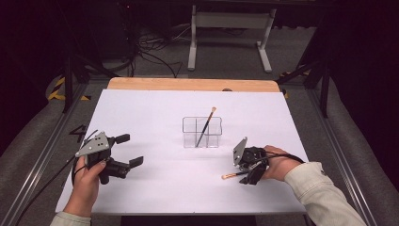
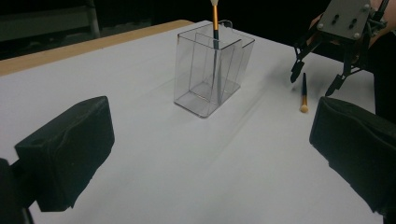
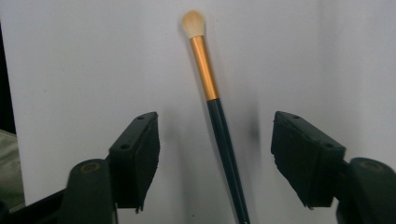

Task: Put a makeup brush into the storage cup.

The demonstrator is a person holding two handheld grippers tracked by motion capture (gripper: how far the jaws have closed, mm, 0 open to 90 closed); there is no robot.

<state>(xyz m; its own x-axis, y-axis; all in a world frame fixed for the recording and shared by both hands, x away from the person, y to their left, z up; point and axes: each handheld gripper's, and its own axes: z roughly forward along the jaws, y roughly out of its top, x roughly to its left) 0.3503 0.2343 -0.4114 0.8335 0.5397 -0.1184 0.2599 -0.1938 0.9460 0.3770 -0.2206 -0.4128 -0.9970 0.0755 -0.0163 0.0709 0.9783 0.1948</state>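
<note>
In the right gripper view we see a makeup brush (image 3: 219,121) lying flat on the white table (image 3: 70,60) between spread jaws, untouched. From above, our right gripper (image 1: 248,170) tips down over it, while a second brush (image 1: 205,126) leans in the clear organizer (image 1: 202,132). Our left gripper (image 1: 132,150) rests released, well apart.

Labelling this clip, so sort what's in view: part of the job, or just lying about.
Job:
- brush on table, between right gripper's open jaws
- clear organizer
- brush standing in it

Lying about:
- left gripper, open, idle
- cables on floor
</note>
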